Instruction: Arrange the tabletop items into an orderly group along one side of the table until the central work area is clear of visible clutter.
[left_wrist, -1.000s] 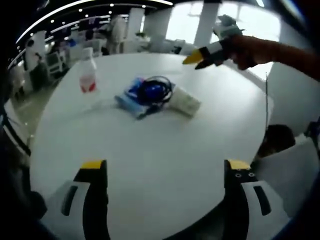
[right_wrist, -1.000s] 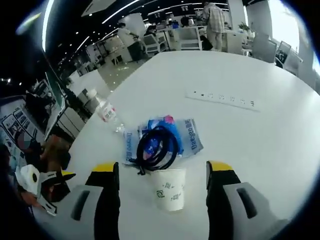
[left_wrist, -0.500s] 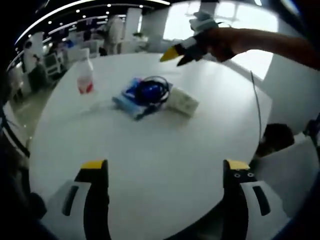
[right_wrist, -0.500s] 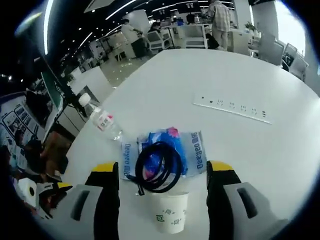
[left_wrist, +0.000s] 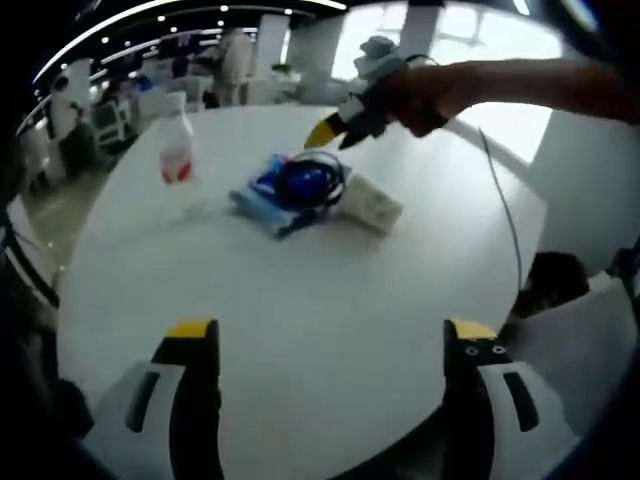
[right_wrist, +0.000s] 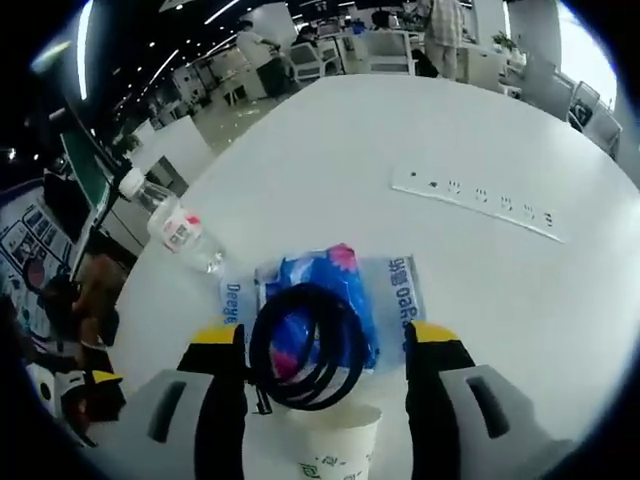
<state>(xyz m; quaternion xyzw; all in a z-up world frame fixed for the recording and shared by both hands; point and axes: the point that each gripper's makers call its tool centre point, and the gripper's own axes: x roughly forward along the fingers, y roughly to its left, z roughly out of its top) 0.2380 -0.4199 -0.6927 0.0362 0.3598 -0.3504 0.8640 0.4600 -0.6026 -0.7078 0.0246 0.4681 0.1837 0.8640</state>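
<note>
Hovering spread over the coiled cable (right_wrist: 305, 345), the right gripper (right_wrist: 322, 345) risks toppling the paper cup (right_wrist: 335, 448); the left gripper (left_wrist: 325, 335) is held released, fingers apart.

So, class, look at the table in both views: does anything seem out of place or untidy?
Yes. A paper cup lies on its side beside a blue packet, with a coiled black cable heaped on top. This pile sits mid-table rather than along an edge. The water bottle stands upright, apart from it. No spill shows.
</note>
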